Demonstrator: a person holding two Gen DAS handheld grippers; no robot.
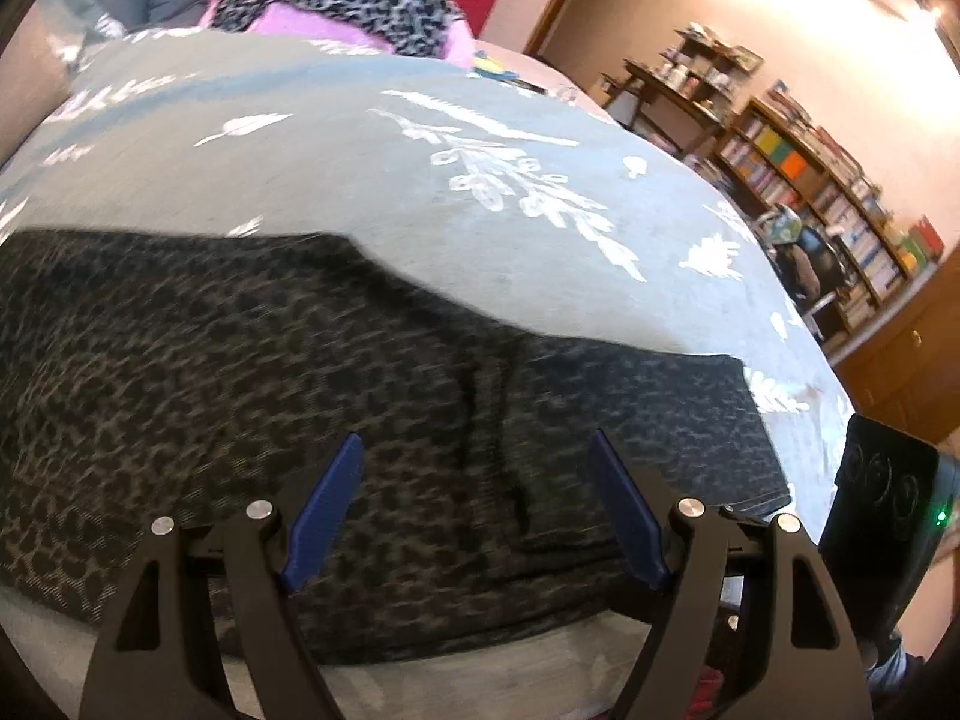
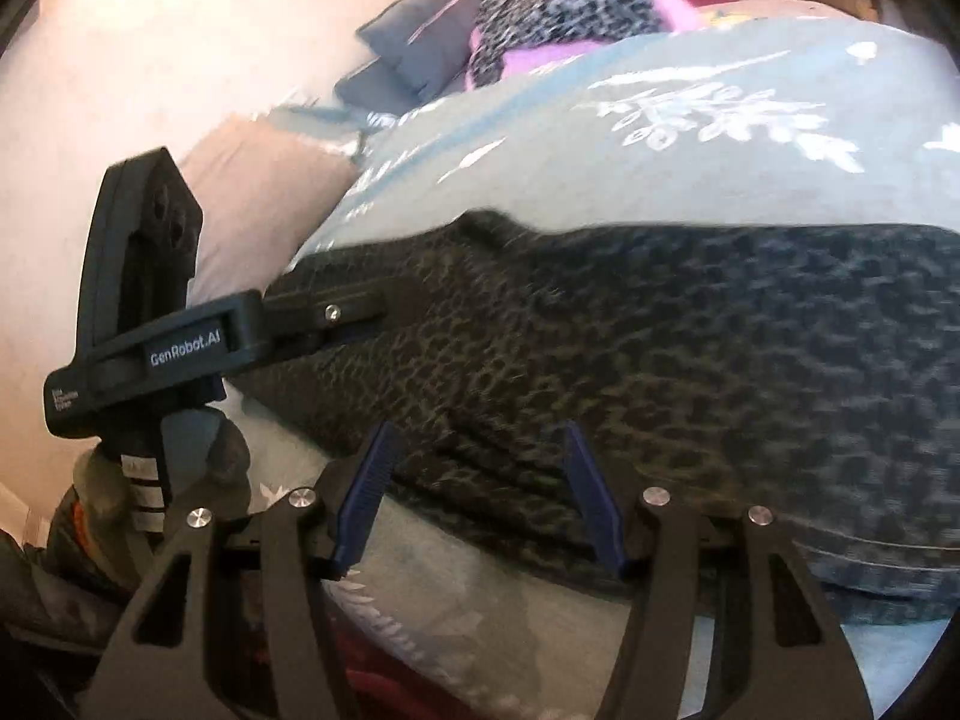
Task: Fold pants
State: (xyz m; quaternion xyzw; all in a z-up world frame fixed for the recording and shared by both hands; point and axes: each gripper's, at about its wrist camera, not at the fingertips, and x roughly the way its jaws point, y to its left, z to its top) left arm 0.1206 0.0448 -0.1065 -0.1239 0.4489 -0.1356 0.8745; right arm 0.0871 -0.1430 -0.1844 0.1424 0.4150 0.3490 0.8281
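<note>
On the far left of the right wrist view, the left tongs (image 2: 336, 315) reach in sideways, their tips over the left end of the pants (image 2: 660, 360), with a gloved-looking hand below the handle too blurred to read. In their own view the left tongs (image 1: 477, 510) stand spread wide, blue pads clear of the fabric, nothing between them but the cloth underneath. The pants (image 1: 270, 390), dark with a leopard print, lie flat across the bed (image 1: 360, 180) near its front edge, on a grey-blue cover with white leaf prints. Moving right, the right tongs (image 2: 477, 501) hang spread as well, over the near hem, pinching nothing. Far back sits a heap of spotted and pink cloth (image 1: 360, 6), and at the right a bookshelf (image 1: 840, 204) lines the wall.
</note>
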